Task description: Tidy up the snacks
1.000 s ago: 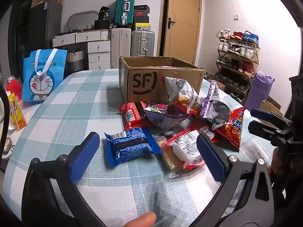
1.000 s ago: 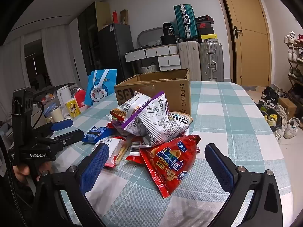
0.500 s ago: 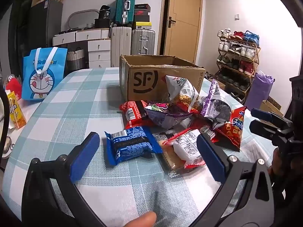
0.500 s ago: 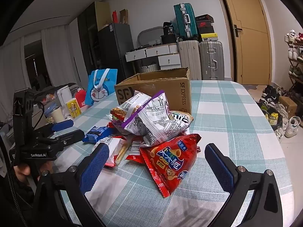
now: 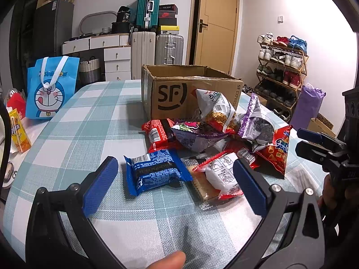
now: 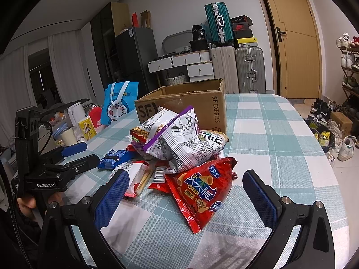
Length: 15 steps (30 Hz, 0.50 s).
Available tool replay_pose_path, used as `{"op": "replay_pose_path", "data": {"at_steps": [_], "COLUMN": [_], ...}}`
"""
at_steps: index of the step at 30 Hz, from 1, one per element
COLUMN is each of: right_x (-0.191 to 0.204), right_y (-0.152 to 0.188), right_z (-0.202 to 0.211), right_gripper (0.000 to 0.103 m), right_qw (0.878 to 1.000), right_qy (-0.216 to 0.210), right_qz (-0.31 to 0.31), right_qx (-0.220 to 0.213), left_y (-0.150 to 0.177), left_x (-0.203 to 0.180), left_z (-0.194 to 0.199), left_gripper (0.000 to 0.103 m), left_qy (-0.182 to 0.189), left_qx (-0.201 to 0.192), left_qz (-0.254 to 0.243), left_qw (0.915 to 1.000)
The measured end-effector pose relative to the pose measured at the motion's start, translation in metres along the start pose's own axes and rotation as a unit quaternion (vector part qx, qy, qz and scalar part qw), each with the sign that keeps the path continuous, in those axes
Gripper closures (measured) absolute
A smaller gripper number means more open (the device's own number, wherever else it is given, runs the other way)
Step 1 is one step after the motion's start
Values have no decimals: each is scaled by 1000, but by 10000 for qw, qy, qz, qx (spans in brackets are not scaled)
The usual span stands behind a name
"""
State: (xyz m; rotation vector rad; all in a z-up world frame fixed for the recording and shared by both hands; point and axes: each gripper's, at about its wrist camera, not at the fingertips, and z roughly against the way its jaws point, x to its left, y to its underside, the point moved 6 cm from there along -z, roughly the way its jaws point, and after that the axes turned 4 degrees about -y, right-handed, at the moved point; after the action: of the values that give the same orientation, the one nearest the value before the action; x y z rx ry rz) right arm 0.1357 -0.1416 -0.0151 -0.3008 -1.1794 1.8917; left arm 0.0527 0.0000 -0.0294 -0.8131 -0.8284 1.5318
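The left tongs [image 5: 175, 179] stand spread wide and hold nothing, low over the checked table [image 5: 89, 121]. Straight ahead of them, between the two pads, lies the blue wafer packet [image 5: 154, 172], flat on the cloth, on the near left side of the SF cardboard box [image 5: 190, 92]. Its long axis runs roughly across the opening, crimped end to crimped end, slightly skewed, so my judgement is that the pads would close on its ends unless the wrist turns.

The right tongs [image 6: 186, 192] are likewise parted and empty. In front of them, nearer the right pad's side of the gap, the red corn-snack bag [image 6: 202, 192] lies with a corner pointing back at the camera and its length running away toward the box [image 6: 186, 105].

Each packet is thus closest to its own tongs: blue to the left, red to the right. Behind both, the rest of the pile leans against the box's near wall, the purple-edged white bag [image 6: 184, 139] on top. The box is open at the top, beyond the heap.
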Motion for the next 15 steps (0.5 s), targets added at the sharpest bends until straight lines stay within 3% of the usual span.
{"op": "replay_pose_path", "data": {"at_steps": [15], "right_x": [0], "right_y": [0], "right_z": [0], "right_gripper": [0], "right_qw": [10000], "right_qy": [-7], "right_qz": [-24], "right_qx": [13], "left_y": [0], "left_x": [0], "left_z": [0], "left_gripper": [1], "left_qy": [-2], "left_qx": [5], "left_qz": [-2], "left_qw": [10000]}}
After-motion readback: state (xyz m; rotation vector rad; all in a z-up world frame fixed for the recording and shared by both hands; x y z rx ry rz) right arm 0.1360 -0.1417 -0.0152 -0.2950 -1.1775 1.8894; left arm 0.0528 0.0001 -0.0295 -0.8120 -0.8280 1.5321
